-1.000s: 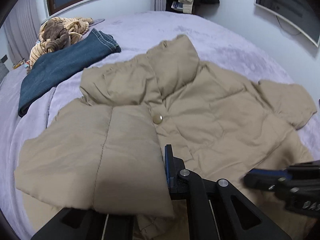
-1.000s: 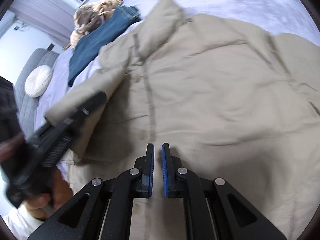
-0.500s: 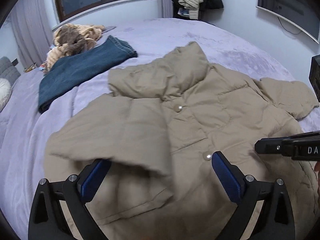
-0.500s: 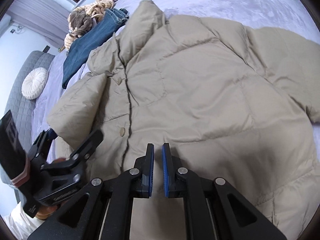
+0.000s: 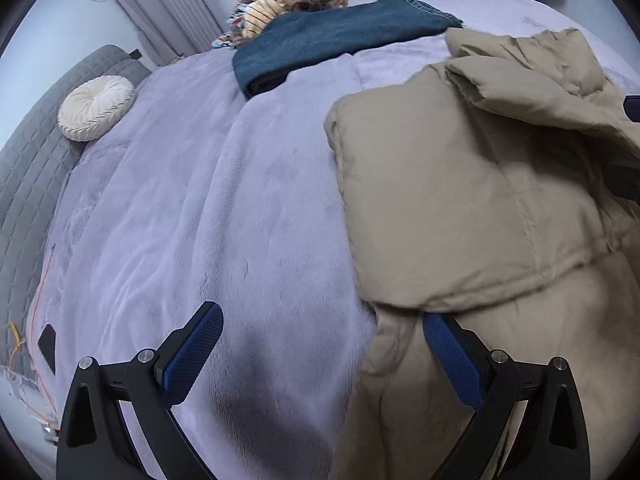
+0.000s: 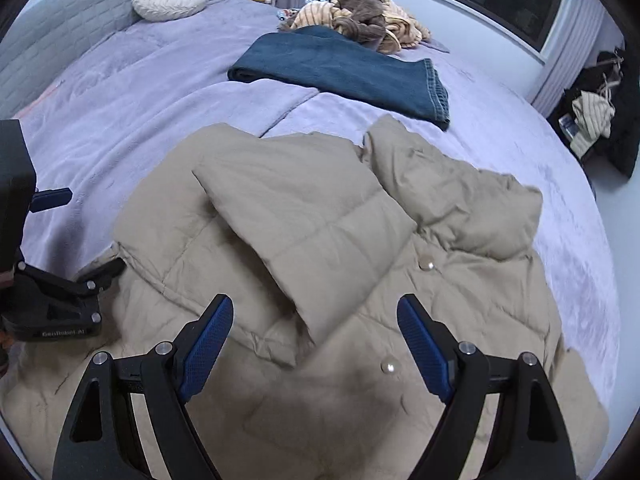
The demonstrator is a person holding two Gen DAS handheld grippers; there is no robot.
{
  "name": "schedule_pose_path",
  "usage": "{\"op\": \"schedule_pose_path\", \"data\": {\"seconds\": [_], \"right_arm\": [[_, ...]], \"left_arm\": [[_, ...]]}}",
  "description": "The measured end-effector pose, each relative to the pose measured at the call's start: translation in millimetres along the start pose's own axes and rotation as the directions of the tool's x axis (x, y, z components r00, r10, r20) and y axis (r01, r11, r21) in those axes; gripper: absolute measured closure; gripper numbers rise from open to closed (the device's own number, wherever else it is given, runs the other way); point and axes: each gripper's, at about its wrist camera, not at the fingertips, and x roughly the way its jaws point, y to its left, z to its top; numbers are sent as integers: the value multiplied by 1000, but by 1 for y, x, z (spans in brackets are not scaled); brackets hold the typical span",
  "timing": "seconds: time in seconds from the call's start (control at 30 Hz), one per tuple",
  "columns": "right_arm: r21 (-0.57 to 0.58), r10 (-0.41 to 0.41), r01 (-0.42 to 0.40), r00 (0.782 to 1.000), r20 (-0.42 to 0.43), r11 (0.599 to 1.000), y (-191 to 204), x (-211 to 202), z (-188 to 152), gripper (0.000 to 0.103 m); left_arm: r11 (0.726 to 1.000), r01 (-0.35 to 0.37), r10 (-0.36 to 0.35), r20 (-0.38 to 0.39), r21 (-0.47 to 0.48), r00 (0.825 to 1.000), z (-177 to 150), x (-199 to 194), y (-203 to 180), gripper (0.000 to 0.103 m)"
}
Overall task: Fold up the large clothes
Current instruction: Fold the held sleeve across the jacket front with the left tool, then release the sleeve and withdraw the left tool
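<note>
Here, in the left wrist view, the left tool point(image 5: 320, 354) is spread wide and holds nothing. It hangs over the purple bed point(image 5: 208, 208), right at the edge of the tan puffy jacket point(image 5: 480, 200). Folded blue jeans point(image 5: 340, 36) lie farther up the bed, near a round white pillow point(image 5: 96, 107).

In the right wrist view, the right tool point(image 6: 314, 344) is opening its jaws, with nothing pinched between them. The jacket point(image 6: 320, 240) lies under it with one sleeve point(image 6: 304, 224) folded across its front. The left tool point(image 6: 60, 292) sits at the jacket's left edge.
</note>
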Motion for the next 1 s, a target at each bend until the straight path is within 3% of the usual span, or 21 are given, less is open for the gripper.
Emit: {"op": "schedule_pose_path", "data": {"seconds": [0.07, 0.13, 0.2, 0.23, 0.3, 0.4, 0.47, 0.53, 0.57, 0.6, 0.67, 0.7, 0.73, 0.77, 0.83, 0.87, 0.93, 1.0], "right_arm": [[16, -37, 37, 999, -2, 999, -2, 13, 12, 17], [91, -66, 65, 998, 7, 994, -20, 17, 17, 27], [219, -68, 61, 997, 23, 974, -46, 12, 14, 87], [313, -60, 48, 998, 27, 948, -67, 9, 6, 93], [454, -26, 9, 999, 30, 891, -98, 7, -14, 94], [646, 59, -54, 998, 13, 761, -138, 17, -57, 94], [750, 151, -105, 988, 7, 653, -157, 35, -86, 94], [832, 258, -181, 965, 47, 525, -169, 48, -111, 93], [850, 290, -211, 954, 72, 483, -173, 48, -118, 89], [854, 298, -216, 952, 76, 473, -175, 44, -123, 78], [847, 285, -209, 956, 71, 490, -178, 28, -130, 60], [844, 265, -197, 962, 68, 499, -181, 18, -135, 58], [843, 245, -181, 968, 61, 506, -183, 9, -139, 58], [844, 217, -164, 975, 58, 512, -187, 0, -143, 58], [834, 144, -131, 988, 62, 537, -197, -17, -144, 75], [820, 116, -122, 991, 68, 559, -200, -24, -140, 89], [788, 114, -151, 988, 103, 597, -202, -29, -127, 91], [749, 168, -194, 979, 112, 634, -197, -19, -112, 91]], "left_arm": [[996, -30, 30, 3, -86, 1000, 7, 8, 8, 2], [983, -34, 30, -22, -180, 999, 9, 18, 20, 2], [976, -31, 27, -23, -216, 999, 7, 22, 27, 2], [975, -30, 26, -21, -218, 999, 7, 23, 27, 2], [977, -30, 28, -14, -209, 1000, 6, 23, 25, 2], [979, -31, 28, -17, -202, 999, 4, 27, 21, 2], [979, -16, 11, -22, -203, 1000, -1, 23, 19, 2], [983, 6, -13, -37, -183, 999, -2, 17, 21, 2], [986, 24, -32, -46, -162, 998, -2, 13, 23, 2], [989, 37, -44, -50, -146, 998, -4, 6, 27, 2], [989, 64, -71, -53, -131, 996, -7, -8, 38, 2], [987, 81, -89, -52, -138, 995, -8, -14, 44, 3], [982, 103, -111, -41, -158, 993, -7, -20, 52, 11], [974, 133, -141, -28, -185, 990, -3, -27, 59, 25], [956, 189, -196, -10, -226, 981, 10, -30, 65, 40], [944, 223, -229, 6, -241, 973, 18, -30, 64, 45], [923, 295, -295, 41, -247, 955, 39, -26, 54, 45], [918, 331, -328, 53, -217, 943, 59, -14, 30, 45]]}}
